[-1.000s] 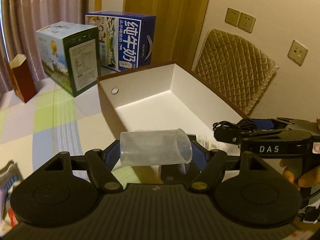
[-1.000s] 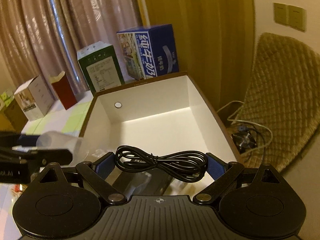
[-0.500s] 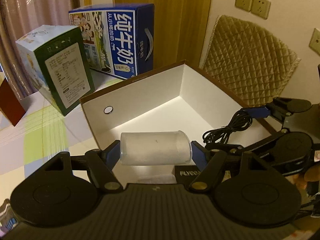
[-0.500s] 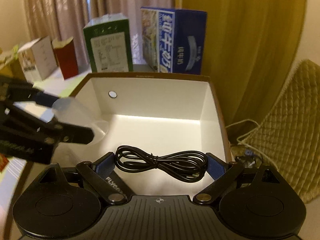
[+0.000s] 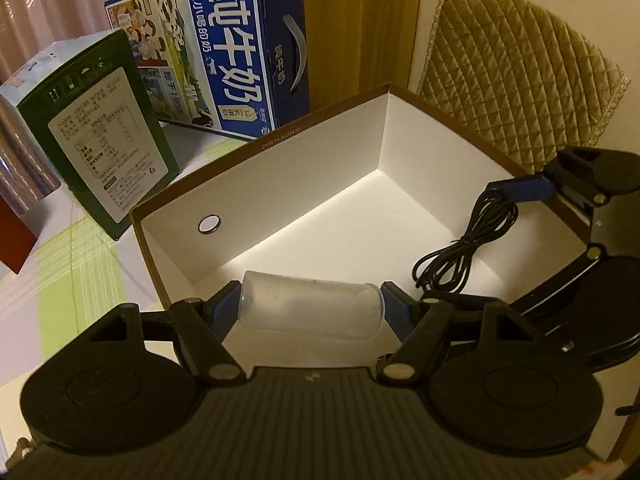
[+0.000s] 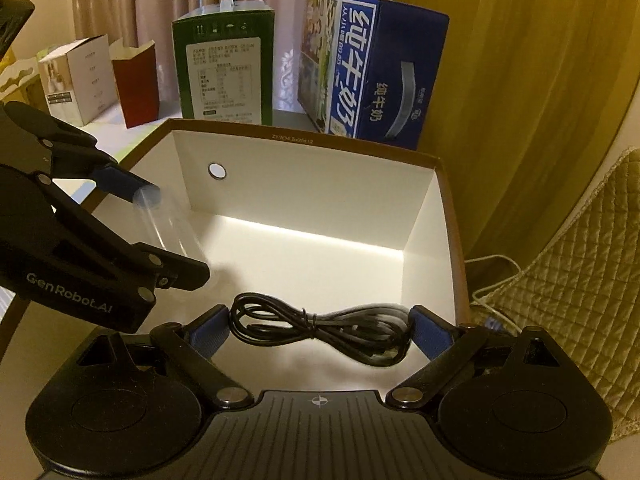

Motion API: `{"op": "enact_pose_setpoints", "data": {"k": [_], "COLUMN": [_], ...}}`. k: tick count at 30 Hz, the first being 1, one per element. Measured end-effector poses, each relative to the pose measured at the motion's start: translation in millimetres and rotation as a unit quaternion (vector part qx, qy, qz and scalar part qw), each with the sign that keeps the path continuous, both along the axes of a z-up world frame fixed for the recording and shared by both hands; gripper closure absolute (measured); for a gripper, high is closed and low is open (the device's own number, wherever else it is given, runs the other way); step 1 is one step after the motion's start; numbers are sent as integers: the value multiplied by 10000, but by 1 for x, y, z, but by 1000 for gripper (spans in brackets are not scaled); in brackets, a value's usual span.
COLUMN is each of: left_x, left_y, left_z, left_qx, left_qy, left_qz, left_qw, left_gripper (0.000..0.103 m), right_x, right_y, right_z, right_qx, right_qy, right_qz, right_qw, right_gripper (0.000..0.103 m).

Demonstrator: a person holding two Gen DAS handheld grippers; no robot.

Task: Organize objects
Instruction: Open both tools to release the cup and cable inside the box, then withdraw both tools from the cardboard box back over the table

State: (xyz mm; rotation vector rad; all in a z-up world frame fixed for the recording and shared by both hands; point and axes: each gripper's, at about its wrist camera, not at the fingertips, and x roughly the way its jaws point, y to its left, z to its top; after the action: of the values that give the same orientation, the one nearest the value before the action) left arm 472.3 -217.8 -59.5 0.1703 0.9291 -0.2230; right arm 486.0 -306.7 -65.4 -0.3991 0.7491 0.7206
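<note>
My left gripper [image 5: 311, 309] is shut on a clear plastic cup [image 5: 310, 310], held sideways over the near left part of an open brown box with a white inside [image 5: 320, 184]. My right gripper [image 6: 320, 330] is shut on a coiled black cable [image 6: 320, 330] and holds it over the near right part of the same box [image 6: 320, 196]. In the left wrist view the cable [image 5: 464, 248] hangs from the right gripper's blue pads. In the right wrist view the cup [image 6: 172, 228] shows between the left gripper's fingers.
A blue milk carton case [image 5: 224, 64] and a green box [image 5: 96, 160] stand behind the brown box. A dark red box [image 6: 134, 80] and a white box [image 6: 76, 80] stand farther left. A quilted chair back [image 5: 516, 76] is at the right, by the wall.
Both grippers have moved forward and over the brown box, carrying the cup and the cable. The box now fills more of both views.
</note>
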Motion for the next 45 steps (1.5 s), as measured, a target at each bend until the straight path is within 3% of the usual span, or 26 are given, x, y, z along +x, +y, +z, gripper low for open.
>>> {"op": "enact_pose_setpoints", "data": {"k": [6,20,33,45], "left_x": [2,-27,-84,-141], "left_y": [1,14,29,33], "left_z": [-2,21,56,79], "left_qx": [0,-279,-652,-744], "left_qy": [10,-84,-277,-465], "left_qz": [-10,-5,246,375], "left_qw": [10000,9996,9972,9954], "left_gripper": [21,16,13,13], "right_x": [-4,-34,-79,-122], "right_y": [-2,-26,-56,-75], "right_z": [3,30,57,71], "right_qx": [87,669,1320,1660], "right_qy": [-9,293,558,655], "right_qz": [41,-250,-665,-957], "right_qw": [10000,9970,9874,9793], "right_gripper": [4,2,2,2]}}
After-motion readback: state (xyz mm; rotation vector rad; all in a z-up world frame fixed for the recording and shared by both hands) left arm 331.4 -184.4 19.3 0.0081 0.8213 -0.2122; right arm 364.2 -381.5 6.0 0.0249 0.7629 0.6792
